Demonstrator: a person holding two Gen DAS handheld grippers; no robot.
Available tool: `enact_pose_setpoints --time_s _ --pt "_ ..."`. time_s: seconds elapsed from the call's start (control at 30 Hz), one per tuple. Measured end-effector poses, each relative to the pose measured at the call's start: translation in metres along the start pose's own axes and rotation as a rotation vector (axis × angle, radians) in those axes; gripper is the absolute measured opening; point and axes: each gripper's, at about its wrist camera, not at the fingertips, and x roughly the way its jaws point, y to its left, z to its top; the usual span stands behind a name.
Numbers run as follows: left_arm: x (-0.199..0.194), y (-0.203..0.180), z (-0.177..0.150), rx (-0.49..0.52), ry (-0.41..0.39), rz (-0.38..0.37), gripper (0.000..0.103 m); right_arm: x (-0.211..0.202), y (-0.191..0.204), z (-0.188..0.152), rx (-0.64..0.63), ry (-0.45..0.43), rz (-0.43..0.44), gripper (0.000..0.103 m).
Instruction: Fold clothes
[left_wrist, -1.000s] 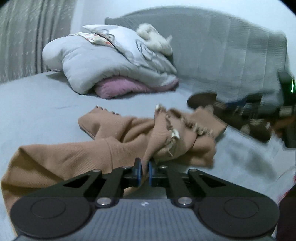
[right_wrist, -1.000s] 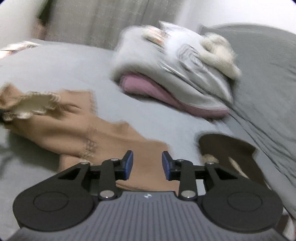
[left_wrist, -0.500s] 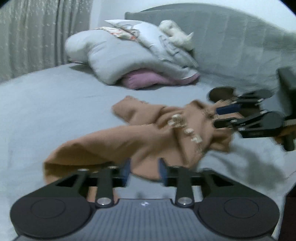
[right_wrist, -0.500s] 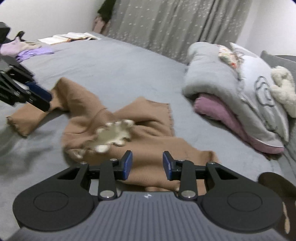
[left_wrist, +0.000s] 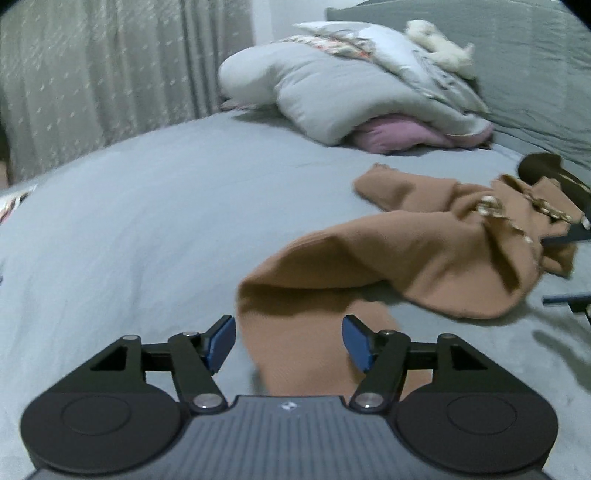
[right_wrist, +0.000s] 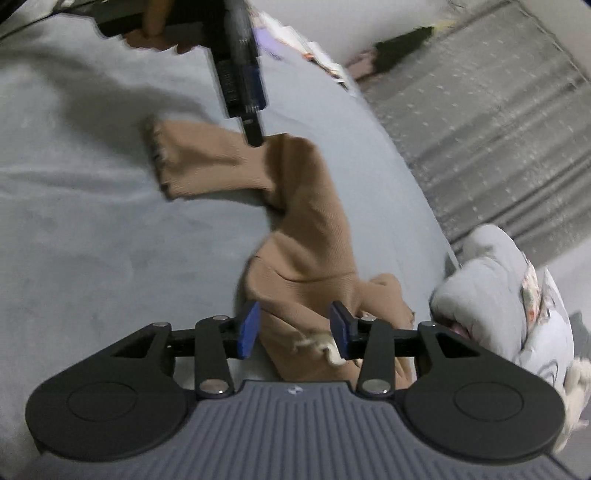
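Both grippers spread wide over the tan sweater (left_wrist: 424, 254)
Left gripper (left_wrist: 289, 343) and right gripper (right_wrist: 293, 328) grip nothing; only the right view shows the cuff (right_wrist: 157, 155).

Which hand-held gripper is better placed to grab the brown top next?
Right, probably. The right hand-held gripper is open and straddles the brown top at its cream trim; the left hand-held gripper, also open, sits over a plain end.

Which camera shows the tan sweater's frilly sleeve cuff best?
The right wrist view: the cuff lies unobstructed on the grey bed. The left wrist view shows the tan sweater bunched; its nearest sleeve end runs under the gripper body, out of sight.
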Motion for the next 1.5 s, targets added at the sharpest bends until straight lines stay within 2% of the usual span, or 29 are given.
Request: enact_pose_setpoints --time_s 0.27,0.33,0.37,0.4,0.43,0.47,0.5,0.53,0.57,0.6,0.67,0.8,0.87,1.03,1.23,1.5 --pt "0.025 0.036 -0.001 -0.121 0.024 -0.024 0.064 0.032 0.025 0.007 -0.353 0.124 -0.001 0.044" --pt "0.033 0.039 -0.001 -0.143 0.039 -0.06 0.064 0.042 0.03 0.005 -0.456 0.165 -0.004 0.043" --pt "0.037 0.041 -0.001 -0.155 0.046 -0.078 0.064 0.044 0.03 0.005 -0.466 0.177 -0.005 0.042" --pt "0.039 0.04 -0.001 -0.159 0.043 -0.095 0.062 0.046 0.03 0.006 -0.476 0.189 -0.006 0.038" --pt "0.04 0.039 -0.002 -0.162 0.042 -0.117 0.06 0.048 0.03 0.006 -0.479 0.199 -0.008 0.026" --pt "0.04 0.039 -0.002 -0.166 0.04 -0.138 0.044 0.046 0.027 0.008 -0.456 0.2 -0.02 0.015" --pt "0.041 0.038 -0.003 -0.169 0.039 -0.159 0.035 0.043 0.023 0.01 -0.422 0.195 -0.049 0.015" --pt "0.036 0.038 -0.003 -0.17 0.041 -0.16 0.032 0.039 0.019 0.012 -0.392 0.189 -0.075 0.013" --pt "0.032 0.037 -0.003 -0.171 0.044 -0.162 0.018 0.034 0.016 0.012 -0.374 0.182 -0.097 0.013" --pt "0.027 0.037 -0.003 -0.172 0.046 -0.164 0.01 0.028 0.01 0.013 -0.342 0.171 -0.136 0.012" --pt "0.018 0.036 -0.004 -0.173 0.05 -0.167 0.002 0.02 0.001 0.015 -0.292 0.159 -0.198 0.012" --pt "0.001 0.034 -0.004 -0.176 0.058 -0.174 0.001 -0.006 -0.019 0.018 -0.184 0.148 -0.362 0.011" --pt "-0.006 0.033 -0.004 -0.171 0.059 -0.173 0.001 -0.018 -0.026 0.018 -0.147 0.147 -0.417 0.011" --pt "-0.062 0.02 -0.008 -0.083 0.027 -0.146 0.0 -0.058 -0.045 0.018 -0.044 0.135 -0.569 0.011" --pt "-0.125 0.01 -0.022 -0.048 -0.03 -0.149 0.0 -0.111 -0.054 0.029 -0.007 0.074 -0.691 0.011" --pt "-0.216 -0.003 -0.014 0.006 -0.143 -0.152 0.0 -0.195 -0.07 0.058 -0.014 -0.015 -0.799 0.011"
